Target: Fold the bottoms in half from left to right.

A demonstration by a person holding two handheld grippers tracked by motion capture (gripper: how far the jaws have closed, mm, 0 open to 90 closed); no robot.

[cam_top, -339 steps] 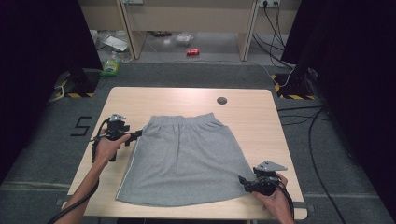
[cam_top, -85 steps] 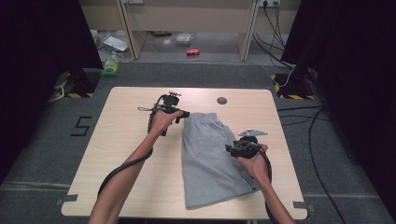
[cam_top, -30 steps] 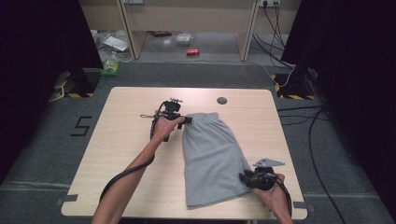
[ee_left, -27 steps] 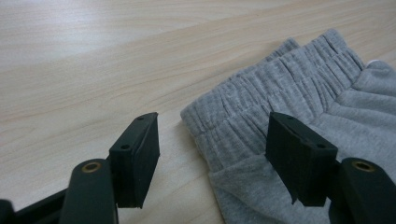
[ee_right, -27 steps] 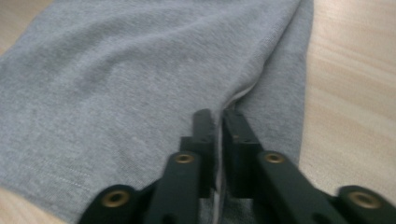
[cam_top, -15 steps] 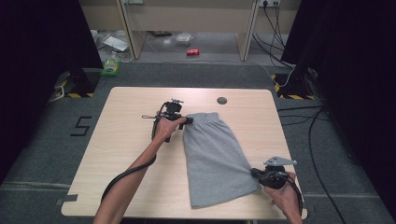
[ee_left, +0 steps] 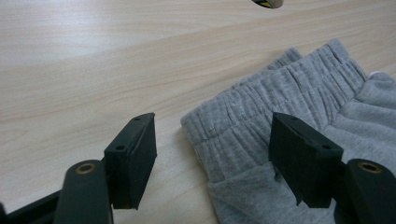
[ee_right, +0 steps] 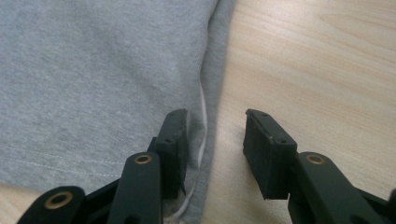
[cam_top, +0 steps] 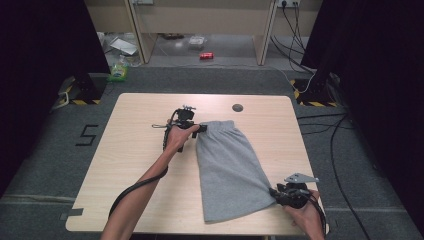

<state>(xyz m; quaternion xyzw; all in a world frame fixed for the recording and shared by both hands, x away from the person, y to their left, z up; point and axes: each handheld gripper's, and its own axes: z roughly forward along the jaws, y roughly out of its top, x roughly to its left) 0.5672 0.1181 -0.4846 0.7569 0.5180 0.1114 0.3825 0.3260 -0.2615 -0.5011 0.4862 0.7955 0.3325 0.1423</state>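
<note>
shorts lie on table

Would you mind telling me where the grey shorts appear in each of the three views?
High view: shorts right of centre on the table, waistband far.
Left gripper view: waistband corner at right, between the jaws.
Right gripper view: side edge across the left half, one jaw over it.
Shared landmark: the light wood tabletop beside the cloth.

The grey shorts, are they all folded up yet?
Not yet. The grey shorts already lie folded in half lengthwise on the table. The left claw sits open at the waistband; the right claw, jaws just opening, stands open at the hem's edge. Probably left: folding hem toward waistband.
</note>
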